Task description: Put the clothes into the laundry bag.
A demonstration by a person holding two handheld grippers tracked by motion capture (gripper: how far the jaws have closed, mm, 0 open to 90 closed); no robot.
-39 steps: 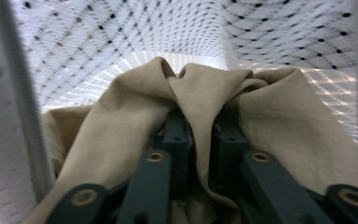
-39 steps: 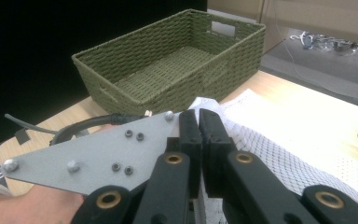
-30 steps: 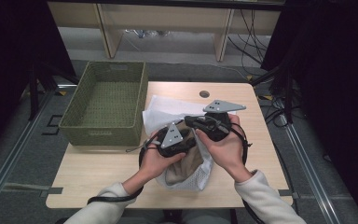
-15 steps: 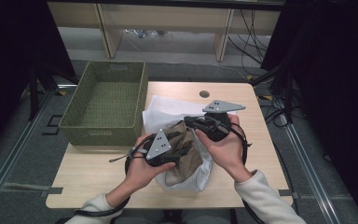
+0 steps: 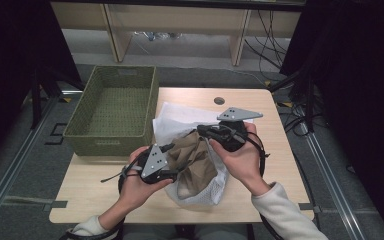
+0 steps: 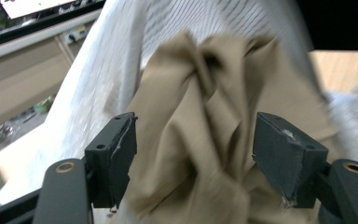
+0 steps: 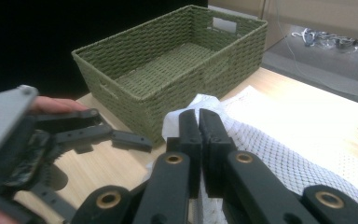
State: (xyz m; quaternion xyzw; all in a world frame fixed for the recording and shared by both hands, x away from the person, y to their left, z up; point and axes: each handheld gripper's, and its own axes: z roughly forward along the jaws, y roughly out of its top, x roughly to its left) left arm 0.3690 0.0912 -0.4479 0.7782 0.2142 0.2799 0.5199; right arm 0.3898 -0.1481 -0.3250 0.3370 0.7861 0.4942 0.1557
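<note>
a light wooden table (image 5: pixel 105 197) is standing on a grey floor, with dark curtains at both sides and cables lying behind. a green woven basket (image 5: pixel 111 109) is sitting at the table's left edge. a white mesh bag (image 5: pixel 200 192) is lying in the middle, and a tan cloth (image 5: pixel 192 160) is sticking out of it. the left gripper (image 6: pixel 193 156) has just been opening its jaws; they are standing wide with the tan cloth between them, and the pads are not pressing it. the right gripper (image 7: pixel 199 126) is pinching the mesh bag's edge with its jaws closed together. no readable writing is showing.
</note>
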